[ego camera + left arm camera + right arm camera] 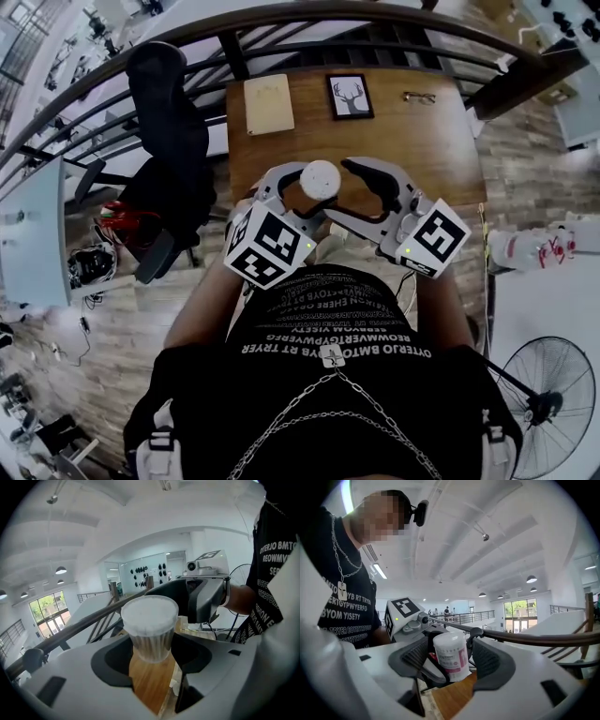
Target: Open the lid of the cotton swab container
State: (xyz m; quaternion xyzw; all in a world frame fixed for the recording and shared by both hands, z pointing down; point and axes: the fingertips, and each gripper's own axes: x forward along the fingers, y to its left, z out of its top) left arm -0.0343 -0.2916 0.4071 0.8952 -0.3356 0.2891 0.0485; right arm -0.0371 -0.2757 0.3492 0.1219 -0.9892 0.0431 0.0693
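**Swab tub held up, lid still on**

We've got the cotton swab container [449, 656] up off the wooden table [412, 141], btw the two grippers, right in front of our chest. The left gripper [152, 641] is clamped on the tub's lower body, pads snug on both sides, tub upright. Swab sticks show thru the clear wall. The white lid [150, 613] sits on top, closed afaict. The right gripper [452, 645] has its jaws wide apart w/ the tub standing between them, pads not touching it.

Labels etc: there's a pink & white sticker [461, 660] on the tub's side, print too small to read. Our black tee [337, 319] reads "OTERJO BMTOYB RT TRYER" in the head view, plus more lines we can't make out properly. Each gripper's cube has black/white square markers. On the table: a framed deer pic [350, 96], a beige pad [269, 103] and glasses [419, 97].
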